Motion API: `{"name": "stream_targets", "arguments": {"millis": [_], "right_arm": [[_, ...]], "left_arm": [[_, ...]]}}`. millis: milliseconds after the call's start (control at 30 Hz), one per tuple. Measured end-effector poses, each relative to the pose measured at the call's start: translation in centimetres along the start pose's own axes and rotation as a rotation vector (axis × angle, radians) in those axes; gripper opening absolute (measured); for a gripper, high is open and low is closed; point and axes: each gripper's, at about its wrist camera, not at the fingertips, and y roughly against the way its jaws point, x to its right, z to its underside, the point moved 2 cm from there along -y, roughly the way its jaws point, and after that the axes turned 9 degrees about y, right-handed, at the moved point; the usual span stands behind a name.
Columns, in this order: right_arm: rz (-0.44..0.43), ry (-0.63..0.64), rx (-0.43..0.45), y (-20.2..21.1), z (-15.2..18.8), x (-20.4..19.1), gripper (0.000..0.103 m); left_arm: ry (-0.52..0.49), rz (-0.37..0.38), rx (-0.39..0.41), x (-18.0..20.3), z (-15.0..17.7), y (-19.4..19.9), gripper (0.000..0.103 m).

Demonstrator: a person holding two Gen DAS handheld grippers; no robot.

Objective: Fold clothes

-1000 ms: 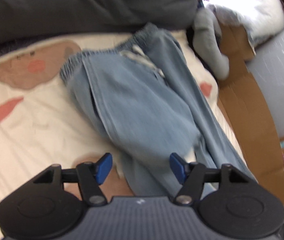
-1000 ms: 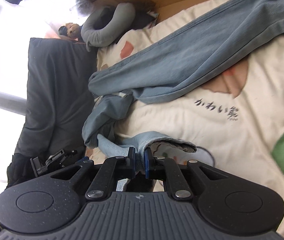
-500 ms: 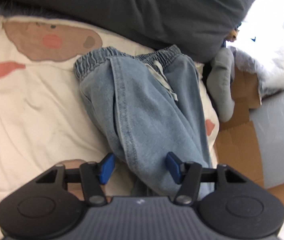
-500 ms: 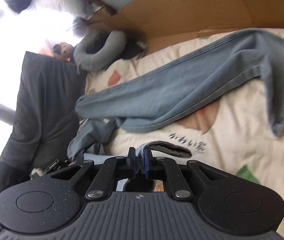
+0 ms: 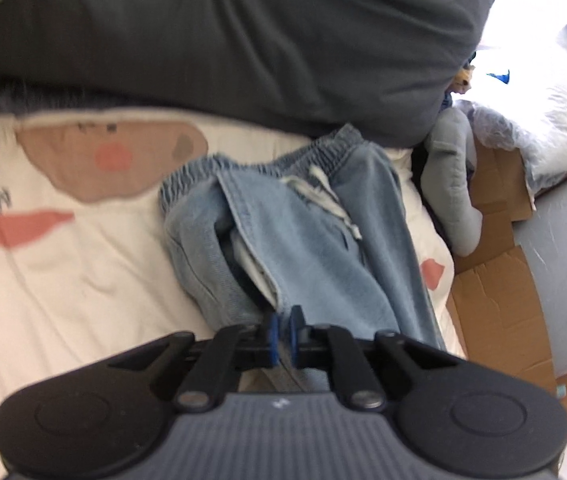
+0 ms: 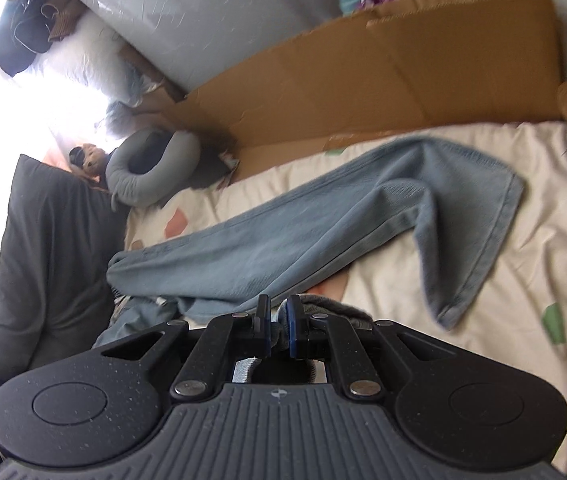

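**Jeans pinched at both ends on the bed**

Jeans (image 5: 315, 240) of soft, pale blue denim lay across a cream printed bedsheet (image 5: 63, 280), their gathered elastic waistband near a dark grey pillow (image 5: 243, 40). One long leg (image 6: 323, 232) stretched flat beside brown cardboard (image 6: 383, 72). The left gripper (image 5: 282, 334) was clamped on a denim fold. The right gripper (image 6: 277, 330) pinched what looked like a cuff, though blur hid detail.

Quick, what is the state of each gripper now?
Left gripper: closed on the jeans.
Right gripper: closed on grey-blue cloth, apparently the same jeans.
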Motion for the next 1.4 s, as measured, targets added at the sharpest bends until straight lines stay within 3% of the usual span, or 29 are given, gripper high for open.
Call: {"name": "stream_targets", "arguments": {"millis": [100, 333, 567, 633, 733, 833, 933, 1167, 1300, 1367, 1400], "right_arm": [[0.033, -0.007, 0.033, 1.2, -0.6, 1.0, 0.000], [0.104, -0.018, 0.098, 3.8, -1.8, 3.2, 0.000], [0.091, -0.010, -0.021, -0.5, -0.1, 3.1, 0.002], [0.112, 0.012, -0.060, -2.3, 0.6, 3.3, 0.010], [0.139, 0.028, -0.114, -5.4, 1.6, 4.3, 0.041], [0.154, 0.032, -0.180, -8.7, 2.4, 5.5, 0.043], [0.167, 0.045, -0.230, -11.1, 3.0, 6.1, 0.046], [0.181, 0.023, -0.317, -14.1, 4.7, 6.3, 0.051], [0.190, 0.006, -0.342, -14.7, 5.4, 6.0, 0.052], [0.175, 0.028, -0.358, -14.8, 5.5, 5.4, 0.049], [0.162, 0.040, -0.371, -14.9, 5.6, 5.0, 0.041]], "left_arm": [[-0.044, -0.033, 0.009, 0.7, -0.9, 1.2, 0.005], [-0.108, -0.070, 0.011, 1.7, -2.0, 2.7, 0.005], [-0.171, -0.133, 0.026, 2.0, -3.2, 3.5, 0.005], [-0.184, -0.149, 0.026, 2.0, -3.5, 3.5, 0.005], [-0.187, -0.165, 0.018, 1.9, -3.7, 3.3, 0.005], [-0.168, -0.168, -0.003, 1.6, -3.7, 2.9, 0.006], [-0.165, -0.161, -0.031, 1.4, -3.4, 2.6, 0.011], [-0.151, -0.158, -0.076, 0.2, -1.8, 2.4, 0.041], [-0.110, -0.177, -0.100, -1.0, -0.6, 2.0, 0.047], [-0.095, -0.178, -0.111, -1.6, 0.1, 1.9, 0.050], [-0.087, -0.176, -0.116, -1.9, 0.4, 1.8, 0.051]]}}
